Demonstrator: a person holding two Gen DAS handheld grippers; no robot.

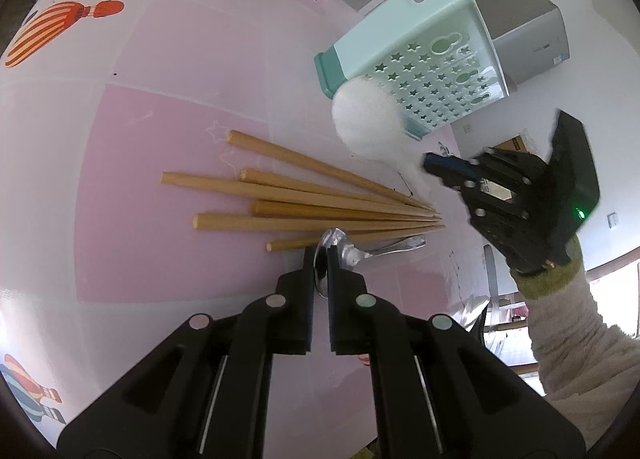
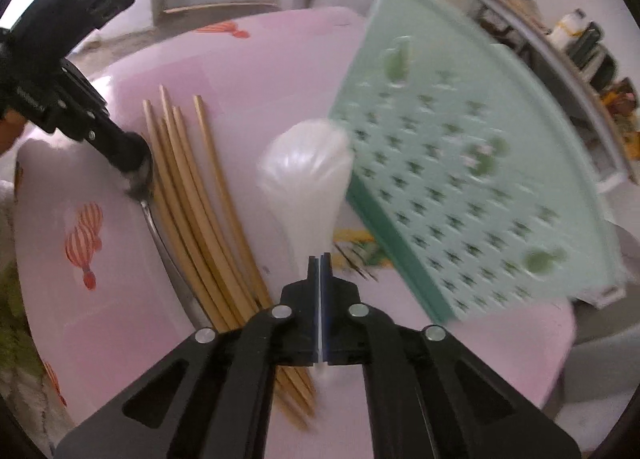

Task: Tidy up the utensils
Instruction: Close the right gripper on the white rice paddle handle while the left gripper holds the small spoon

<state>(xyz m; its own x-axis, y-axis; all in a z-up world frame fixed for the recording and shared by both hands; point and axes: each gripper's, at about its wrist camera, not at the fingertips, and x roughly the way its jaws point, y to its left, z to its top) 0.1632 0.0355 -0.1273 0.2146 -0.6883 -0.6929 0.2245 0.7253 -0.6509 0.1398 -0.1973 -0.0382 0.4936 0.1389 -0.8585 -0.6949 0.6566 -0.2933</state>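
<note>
The pink table (image 1: 160, 59), printed with hot-air balloons, carries a fan of wooden chopsticks (image 1: 312, 203), a metal spoon (image 1: 372, 251) beside them, and a mint perforated utensil holder (image 1: 424, 71)

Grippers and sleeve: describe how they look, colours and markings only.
Both grippers, left gripper and right gripper, are matte black linkages with round silver pivot pins and blue-edged fingers. Seen from the left wrist, the right one shows a green light. The sleeve is fuzzy cream with an olive cuff.
</note>
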